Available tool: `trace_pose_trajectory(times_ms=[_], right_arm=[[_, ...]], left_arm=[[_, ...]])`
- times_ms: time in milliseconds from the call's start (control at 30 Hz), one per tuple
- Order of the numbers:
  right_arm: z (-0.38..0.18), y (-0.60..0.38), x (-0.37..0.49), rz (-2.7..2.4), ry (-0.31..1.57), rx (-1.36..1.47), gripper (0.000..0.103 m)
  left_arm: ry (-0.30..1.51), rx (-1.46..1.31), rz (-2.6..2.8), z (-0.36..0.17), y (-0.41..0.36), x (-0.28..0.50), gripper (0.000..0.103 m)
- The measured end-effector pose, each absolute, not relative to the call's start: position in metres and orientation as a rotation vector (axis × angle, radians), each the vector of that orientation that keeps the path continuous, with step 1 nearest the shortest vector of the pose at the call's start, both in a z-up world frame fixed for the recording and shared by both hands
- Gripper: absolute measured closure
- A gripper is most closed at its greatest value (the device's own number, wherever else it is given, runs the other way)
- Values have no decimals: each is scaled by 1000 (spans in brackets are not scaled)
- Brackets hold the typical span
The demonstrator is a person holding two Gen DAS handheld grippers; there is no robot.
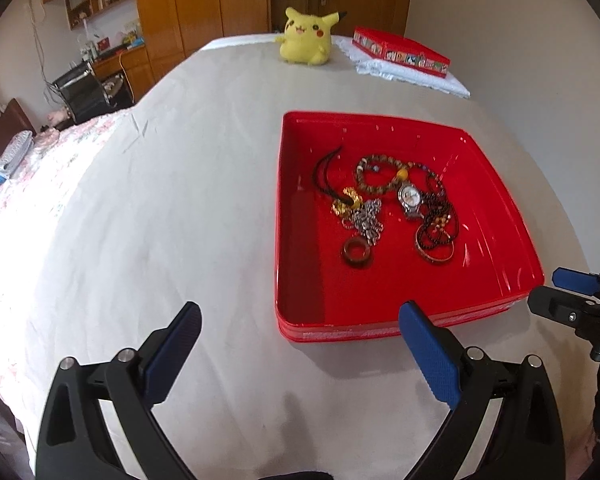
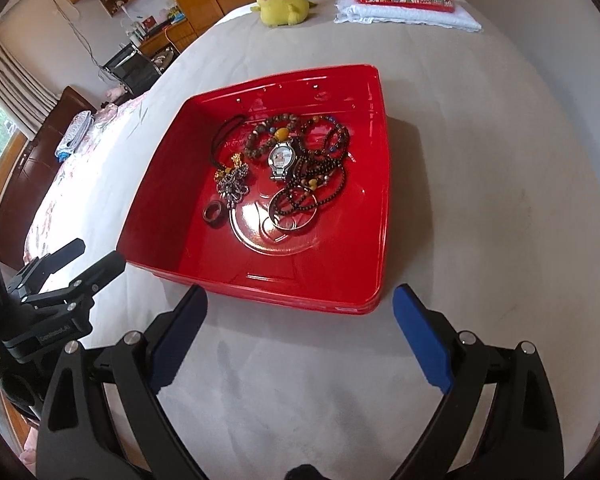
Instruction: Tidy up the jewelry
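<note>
Here the left gripper [image 1: 300, 344] is hovering wide open over the bed sheet [image 1: 160, 220], gripping nothing. The jewelry [image 2: 284, 168] is lying piled in the red tray [image 2: 160, 216], just ahead. The right gripper [image 2: 300, 320] is hovering spread, empty, near the tray's edge.

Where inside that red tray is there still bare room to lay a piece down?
The red tray is bare along its near wall and right side. Its middle and far-left are crowded: watch, dark ring, tangled bead strands. Both pairs of fingers hang open outside it.

No legible text anywhere.
</note>
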State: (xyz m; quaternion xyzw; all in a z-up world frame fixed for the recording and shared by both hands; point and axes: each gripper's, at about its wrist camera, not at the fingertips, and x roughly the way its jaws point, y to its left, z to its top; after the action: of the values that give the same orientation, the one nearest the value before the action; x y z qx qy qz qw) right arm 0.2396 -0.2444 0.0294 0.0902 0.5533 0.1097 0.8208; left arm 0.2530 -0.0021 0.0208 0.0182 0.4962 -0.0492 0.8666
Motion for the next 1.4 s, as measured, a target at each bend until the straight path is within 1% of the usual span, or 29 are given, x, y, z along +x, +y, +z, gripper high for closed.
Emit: trace_pose_trajectory(times_ms=[1400], right_arm=[[30,-236,237,229,1167,144,10]], left_arm=[[1027,43,-99,23,2,249,4]])
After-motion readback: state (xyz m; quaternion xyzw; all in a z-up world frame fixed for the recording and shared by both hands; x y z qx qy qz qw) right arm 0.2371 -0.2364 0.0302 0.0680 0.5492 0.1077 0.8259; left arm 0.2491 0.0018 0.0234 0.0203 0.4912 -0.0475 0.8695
